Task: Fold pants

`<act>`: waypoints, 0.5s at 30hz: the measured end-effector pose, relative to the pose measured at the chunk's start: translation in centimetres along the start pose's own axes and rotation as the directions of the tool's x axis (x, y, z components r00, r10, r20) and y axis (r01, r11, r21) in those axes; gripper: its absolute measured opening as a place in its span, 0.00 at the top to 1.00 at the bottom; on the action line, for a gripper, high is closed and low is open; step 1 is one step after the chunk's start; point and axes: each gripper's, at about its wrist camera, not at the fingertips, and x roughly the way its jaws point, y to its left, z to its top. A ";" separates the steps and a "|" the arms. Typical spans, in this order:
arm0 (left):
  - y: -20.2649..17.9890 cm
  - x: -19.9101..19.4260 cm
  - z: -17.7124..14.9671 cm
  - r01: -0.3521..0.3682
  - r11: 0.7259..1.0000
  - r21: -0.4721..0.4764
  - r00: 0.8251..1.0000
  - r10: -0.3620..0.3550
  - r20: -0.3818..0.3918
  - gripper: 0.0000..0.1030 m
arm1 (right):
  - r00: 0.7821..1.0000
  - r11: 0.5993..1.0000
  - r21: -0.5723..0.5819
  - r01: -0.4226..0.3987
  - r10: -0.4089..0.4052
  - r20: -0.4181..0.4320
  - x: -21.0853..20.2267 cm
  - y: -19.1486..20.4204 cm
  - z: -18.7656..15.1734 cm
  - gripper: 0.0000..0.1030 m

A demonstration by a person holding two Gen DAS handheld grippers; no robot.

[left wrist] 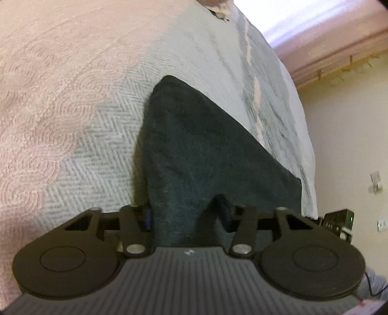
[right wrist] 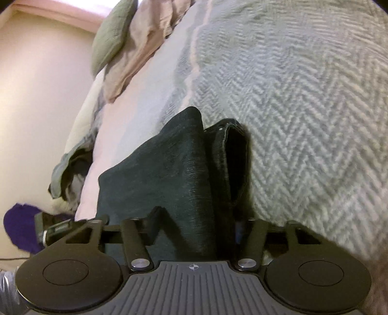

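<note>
Both claws pinch the dark pants [left wrist: 206, 150] over the bed [left wrist: 80, 135]: left claw [left wrist: 186, 218], right claw [right wrist: 196, 232]; only the right view shows pillows [right wrist: 114, 36].

Matt dark cloth pants [left wrist: 194, 150], herringbone-woven blanket [left wrist: 97, 145]

Below me lies a bed under a pale herringbone blanket [right wrist: 303, 97], with a green pillow [right wrist: 111, 31] at its head. Beyond I see cream walls [left wrist: 344, 135] and a bright window [left wrist: 303, 17].
</note>
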 end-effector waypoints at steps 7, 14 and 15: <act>-6.2 -2.0 2.2 -0.097 0.982 0.162 0.995 0.093 0.029 0.89 | 0.996 0.998 0.035 -0.059 0.056 0.062 -4.0 1.5 0.1 0.91; -15.2 -0.4 8.5 -0.066 0.952 0.299 0.996 0.046 0.071 0.90 | 0.966 0.991 0.083 -0.106 0.083 0.244 -8.9 2.9 4.8 0.92; -16.7 0.3 9.7 -0.046 0.948 0.315 0.997 0.024 0.072 0.90 | 0.959 0.990 0.092 -0.107 0.079 0.272 -9.9 2.7 5.9 0.92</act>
